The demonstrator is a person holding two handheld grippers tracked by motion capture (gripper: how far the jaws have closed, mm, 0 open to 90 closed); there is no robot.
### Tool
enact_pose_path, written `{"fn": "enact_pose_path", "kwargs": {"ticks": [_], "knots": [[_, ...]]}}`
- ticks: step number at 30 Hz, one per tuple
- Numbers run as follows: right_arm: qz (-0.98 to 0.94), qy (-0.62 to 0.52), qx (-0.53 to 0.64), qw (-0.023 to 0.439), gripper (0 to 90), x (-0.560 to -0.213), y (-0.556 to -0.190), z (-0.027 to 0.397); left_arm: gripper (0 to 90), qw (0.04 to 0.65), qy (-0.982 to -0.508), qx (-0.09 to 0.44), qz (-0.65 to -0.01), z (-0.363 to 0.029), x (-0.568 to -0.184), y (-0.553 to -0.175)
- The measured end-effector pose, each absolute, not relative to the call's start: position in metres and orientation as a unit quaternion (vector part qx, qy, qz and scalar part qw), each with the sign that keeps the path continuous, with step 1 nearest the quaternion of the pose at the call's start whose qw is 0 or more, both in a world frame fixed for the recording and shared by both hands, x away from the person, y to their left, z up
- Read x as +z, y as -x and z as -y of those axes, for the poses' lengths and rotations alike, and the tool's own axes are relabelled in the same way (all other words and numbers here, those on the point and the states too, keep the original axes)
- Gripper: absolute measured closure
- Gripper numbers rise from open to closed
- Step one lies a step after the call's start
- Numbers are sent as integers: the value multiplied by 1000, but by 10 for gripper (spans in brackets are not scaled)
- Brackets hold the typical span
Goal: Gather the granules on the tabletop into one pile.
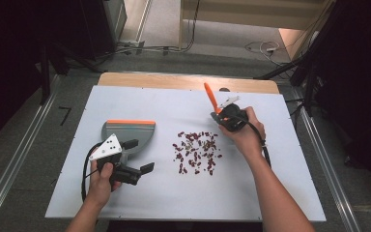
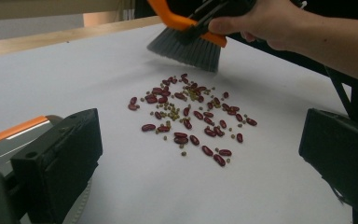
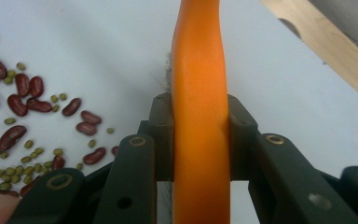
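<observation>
Sweeping well means keeping the right claw (image 1: pixel 222 115), clamped on the orange-handled grey-bristled brush (image 2: pixel 189 39), low behind the scattered red and green beans (image 1: pixel 196 152). Short strokes should drive them toward the grey orange-edged dustpan (image 1: pixel 128 131) beside the wide-open left claw (image 1: pixel 139 155).

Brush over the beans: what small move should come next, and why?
Probably lower the brush to the table just beyond the beans. The right gripper is clamped on its orange handle, and in the left gripper view the bristles hang above the pile's far edge, not touching. The dustpan lies on the opposite side by the open left gripper, so a sweep would likely go that way.
</observation>
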State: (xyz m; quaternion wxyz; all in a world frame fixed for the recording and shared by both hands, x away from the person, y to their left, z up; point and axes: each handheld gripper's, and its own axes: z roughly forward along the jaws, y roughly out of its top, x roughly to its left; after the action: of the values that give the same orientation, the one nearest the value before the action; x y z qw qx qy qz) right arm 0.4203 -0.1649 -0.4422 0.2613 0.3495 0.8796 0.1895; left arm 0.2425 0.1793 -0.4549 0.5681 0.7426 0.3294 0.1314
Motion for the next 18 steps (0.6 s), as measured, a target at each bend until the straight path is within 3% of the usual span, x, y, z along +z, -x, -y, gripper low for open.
{"fn": "enact_pose_path", "kwargs": {"ticks": [5, 18], "knots": [[-896, -330, 177, 238, 690, -449, -415, 138, 0, 567, -743, 132, -331, -180, -455, -243], [-920, -278, 174, 213, 688, -451, -385, 123, 1, 567, -743, 134, -329, -183, -454, -243]]}}
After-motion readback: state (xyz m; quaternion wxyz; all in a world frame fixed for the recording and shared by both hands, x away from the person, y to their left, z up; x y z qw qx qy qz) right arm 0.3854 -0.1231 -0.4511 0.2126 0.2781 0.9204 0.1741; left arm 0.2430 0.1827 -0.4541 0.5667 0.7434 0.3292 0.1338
